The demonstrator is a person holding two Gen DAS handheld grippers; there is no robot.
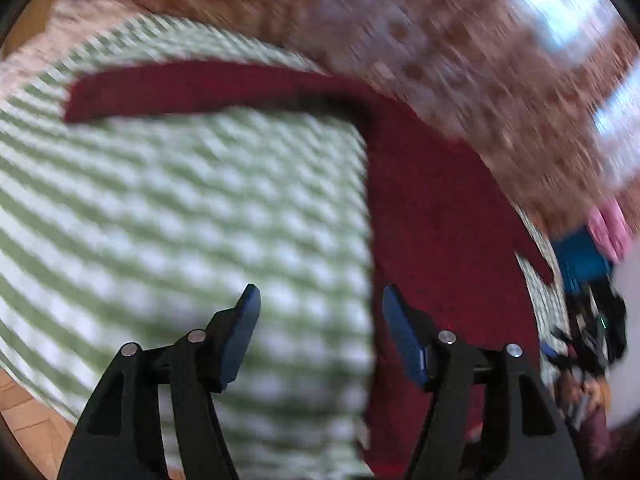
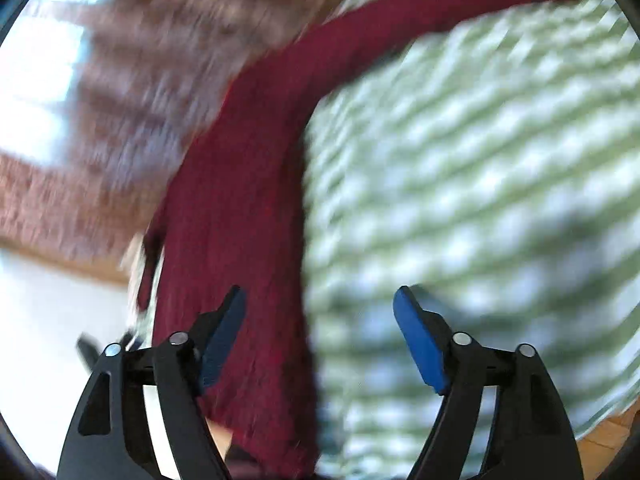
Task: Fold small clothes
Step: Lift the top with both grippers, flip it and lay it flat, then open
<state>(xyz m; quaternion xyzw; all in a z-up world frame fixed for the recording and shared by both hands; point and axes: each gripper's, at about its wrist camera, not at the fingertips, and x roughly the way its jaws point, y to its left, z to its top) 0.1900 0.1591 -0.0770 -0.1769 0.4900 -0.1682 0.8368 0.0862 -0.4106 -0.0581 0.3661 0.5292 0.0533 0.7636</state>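
Note:
A dark red long-sleeved garment (image 1: 432, 216) lies flat on a green-and-white checked cloth (image 1: 180, 208), one sleeve stretched out to the left in the left wrist view. It also shows in the right wrist view (image 2: 240, 200), with a sleeve running to the upper right. My left gripper (image 1: 320, 300) is open and empty above the garment's left edge. My right gripper (image 2: 320, 300) is open and empty above the garment's right edge. Both views are motion-blurred.
The checked cloth (image 2: 480, 160) covers the table. A patterned brown rug (image 1: 460, 40) lies beyond it. Blue and pink items (image 1: 588, 248) and the other gripper's black body (image 1: 596, 328) sit at the right edge of the left wrist view. Wooden floor (image 1: 24, 412) shows at lower left.

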